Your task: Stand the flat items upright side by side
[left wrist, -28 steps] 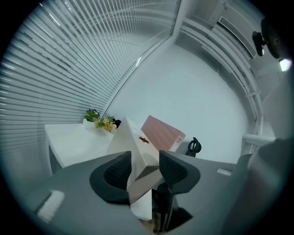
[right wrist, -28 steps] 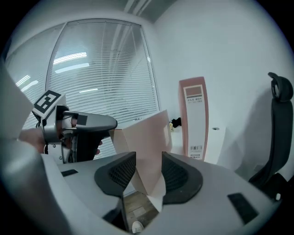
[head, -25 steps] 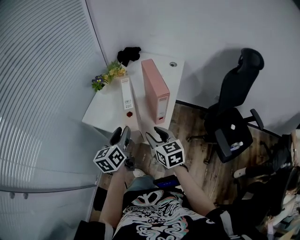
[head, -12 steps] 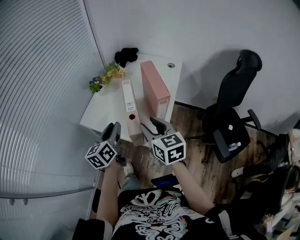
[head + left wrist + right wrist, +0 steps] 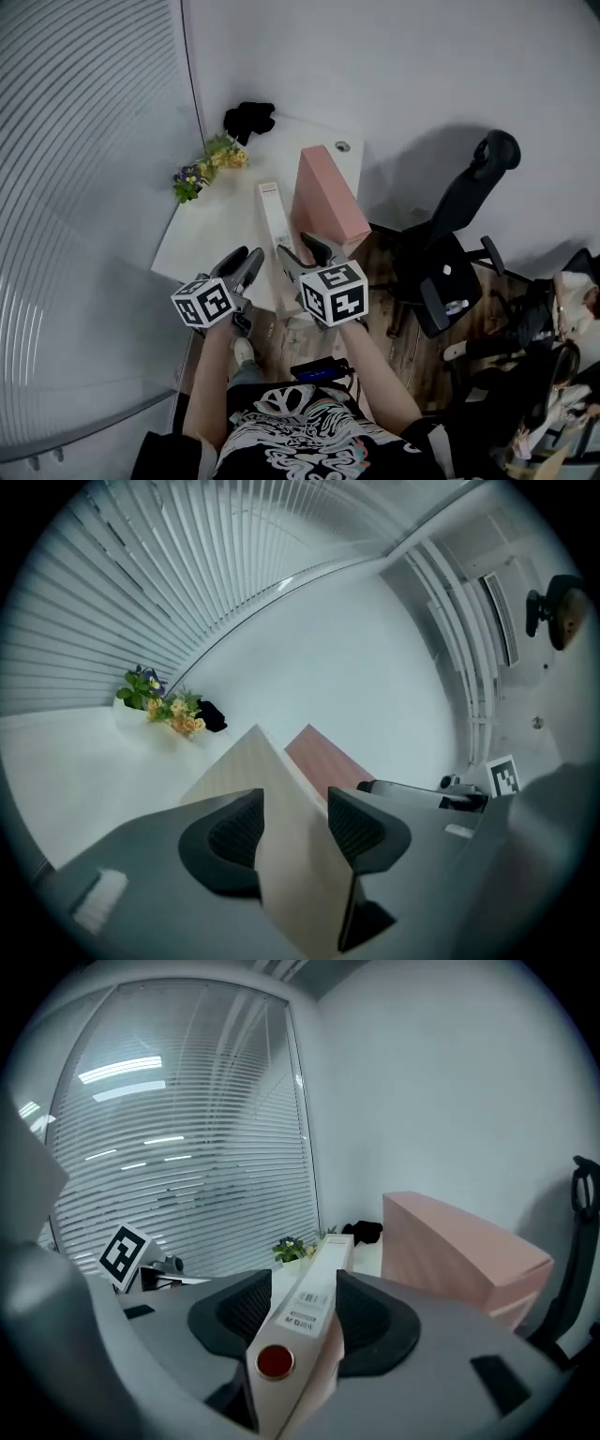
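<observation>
Both grippers have gone forward since a second ago: then they hung short of the desk (image 5: 217,225), and now they reach over its near edge on either side of the binder (image 5: 273,216). We see the left gripper (image 5: 247,257) with its jaws spread around the binder's smooth beige cover. They have just been opening, and the ribbed black pads sit close beside the board without clamping it. We see the same on the right gripper (image 5: 297,250): its jaws have also just been opening, and they are spread astride the narrow white spine. That spine carries a printed label and a round red button near our end. The binder is a slim, flat slab at the near edge with its spine turned up.

Near it on the right, not touching, stands the box (image 5: 325,192), a thicker pink rectangular file, upright and matt, with square corners. By the left edge lie flowers (image 5: 204,166), yellow and purple with green leaves. At the far left corner sits a soft black lump (image 5: 248,119). Off the right edge a black chair (image 5: 452,267) stands on the wood-plank floor (image 5: 408,354).
</observation>
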Motion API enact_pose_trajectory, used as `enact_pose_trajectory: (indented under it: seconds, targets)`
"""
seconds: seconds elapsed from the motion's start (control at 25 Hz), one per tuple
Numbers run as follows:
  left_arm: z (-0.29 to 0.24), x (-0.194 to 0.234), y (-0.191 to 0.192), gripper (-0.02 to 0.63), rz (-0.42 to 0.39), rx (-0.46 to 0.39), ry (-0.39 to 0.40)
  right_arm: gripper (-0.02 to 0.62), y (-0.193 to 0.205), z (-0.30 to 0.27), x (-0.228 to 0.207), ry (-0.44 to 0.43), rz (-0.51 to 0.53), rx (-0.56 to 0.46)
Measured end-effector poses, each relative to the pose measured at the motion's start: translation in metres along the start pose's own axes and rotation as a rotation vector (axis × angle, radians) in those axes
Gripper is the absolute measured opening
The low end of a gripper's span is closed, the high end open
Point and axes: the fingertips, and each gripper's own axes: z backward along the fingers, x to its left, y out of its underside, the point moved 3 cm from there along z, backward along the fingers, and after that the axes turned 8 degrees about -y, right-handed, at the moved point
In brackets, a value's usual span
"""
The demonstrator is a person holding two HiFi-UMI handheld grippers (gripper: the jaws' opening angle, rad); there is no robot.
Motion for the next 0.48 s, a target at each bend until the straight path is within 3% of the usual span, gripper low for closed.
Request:
enact_pose_trajectory:
  seconds: [0.2,0.48]
  targets:
    - [-0.028,0.024,-0.014,0.202,0.047,0.063,0.076,0.225,-0.022,-0.041,-0.014,0.058,-0.002,0.075]
    - [-0.054,0.071,-0.014,0.204,0.144,0.136,0.109,0.258,-0.032,-0.093,-0.032,0.098,-0.022,0.172]
